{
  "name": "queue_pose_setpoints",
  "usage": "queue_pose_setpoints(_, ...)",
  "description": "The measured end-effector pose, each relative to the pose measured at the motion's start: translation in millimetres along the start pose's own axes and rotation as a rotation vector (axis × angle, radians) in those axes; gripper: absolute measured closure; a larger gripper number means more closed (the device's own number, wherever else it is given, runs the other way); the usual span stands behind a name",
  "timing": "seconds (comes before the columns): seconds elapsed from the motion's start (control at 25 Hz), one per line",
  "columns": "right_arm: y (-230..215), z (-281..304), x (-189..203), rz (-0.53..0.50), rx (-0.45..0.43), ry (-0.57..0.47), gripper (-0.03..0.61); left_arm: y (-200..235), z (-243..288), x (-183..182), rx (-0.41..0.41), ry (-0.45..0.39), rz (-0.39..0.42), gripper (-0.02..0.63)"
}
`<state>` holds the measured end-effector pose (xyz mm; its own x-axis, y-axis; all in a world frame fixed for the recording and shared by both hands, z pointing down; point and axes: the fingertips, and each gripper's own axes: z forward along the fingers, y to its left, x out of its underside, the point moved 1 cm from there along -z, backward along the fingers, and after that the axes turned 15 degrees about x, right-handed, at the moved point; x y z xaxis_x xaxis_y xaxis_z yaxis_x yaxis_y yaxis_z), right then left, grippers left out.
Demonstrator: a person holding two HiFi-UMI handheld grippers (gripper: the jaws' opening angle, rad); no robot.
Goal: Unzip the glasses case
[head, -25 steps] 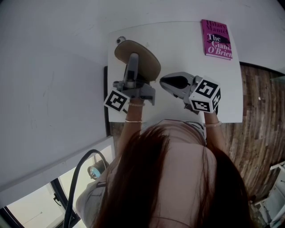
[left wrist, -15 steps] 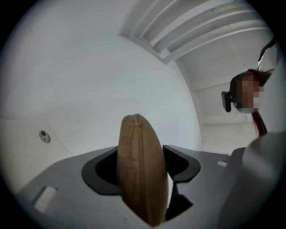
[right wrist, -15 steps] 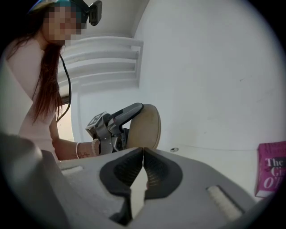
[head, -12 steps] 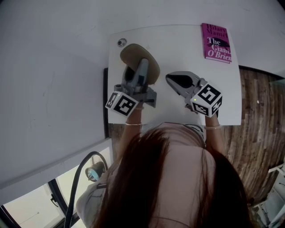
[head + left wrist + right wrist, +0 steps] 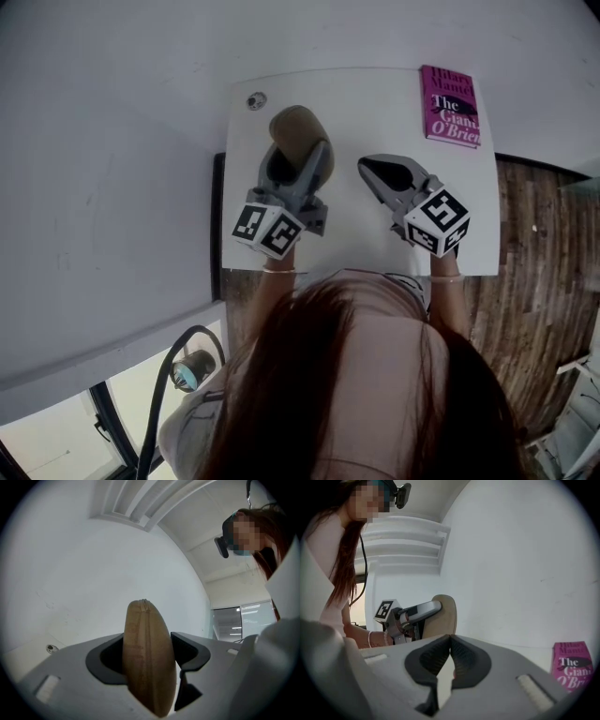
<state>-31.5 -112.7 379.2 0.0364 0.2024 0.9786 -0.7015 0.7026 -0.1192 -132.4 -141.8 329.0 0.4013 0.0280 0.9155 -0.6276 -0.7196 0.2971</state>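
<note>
Here we see the left gripper clamped across the flat sides of the tan glasses case. It holds the case on edge near the far left corner of the table, so the zipper seam runs over the top, exposed. The right gripper, jaws pressed together on nothing, hovers beside the case toward the table's middle. We judge it placed to reach the zip pull, which we cannot make out. A pink book lies at the far right corner.
</note>
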Motion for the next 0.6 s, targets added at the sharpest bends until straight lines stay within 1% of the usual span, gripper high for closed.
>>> queue_pose_setpoints(0.32, -21, -6, -13, -0.02, 0.092, -0.038, 0.575, -5, 7, 5, 0.001, 0.026, 0.052, 0.318)
queue_pose_setpoints(0.6, -31, -9, -25, -0.049, 0.136, -0.071, 0.575, -7, 14, 6, -0.014, 0.069, 0.09, 0.318)
